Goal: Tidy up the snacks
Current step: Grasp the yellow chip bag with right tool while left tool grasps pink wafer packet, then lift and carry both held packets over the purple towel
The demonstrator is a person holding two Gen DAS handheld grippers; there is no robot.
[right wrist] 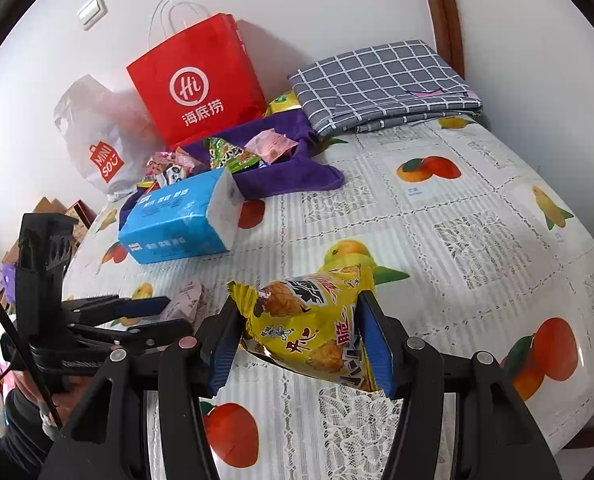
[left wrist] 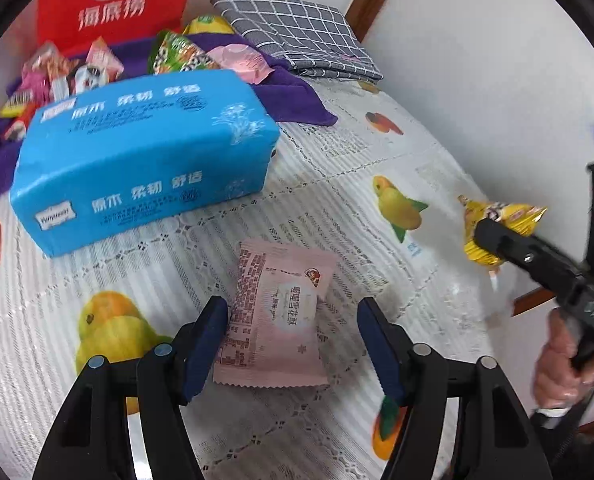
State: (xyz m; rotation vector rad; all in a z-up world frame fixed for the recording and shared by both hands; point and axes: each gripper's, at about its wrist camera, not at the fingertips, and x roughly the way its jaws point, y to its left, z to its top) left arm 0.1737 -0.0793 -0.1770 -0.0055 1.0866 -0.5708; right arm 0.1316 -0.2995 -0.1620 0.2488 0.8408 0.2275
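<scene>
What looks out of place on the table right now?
One pink snack packet lies alone on the tablecloth between the open left gripper fingers, apart from the snack pile on the purple cloth.

Yellow snack packet (right wrist: 313, 328), blue tissue pack (left wrist: 145, 152)

Blue tissue pack (left wrist: 145, 156) blocking snack pile (left wrist: 57, 76) behind, bare tablecloth (left wrist: 337, 200) open rightward, wall (left wrist: 497, 80) bounding right side

Left claw (left wrist: 293, 340) spread, right claw (right wrist: 301, 340) clamped
</scene>
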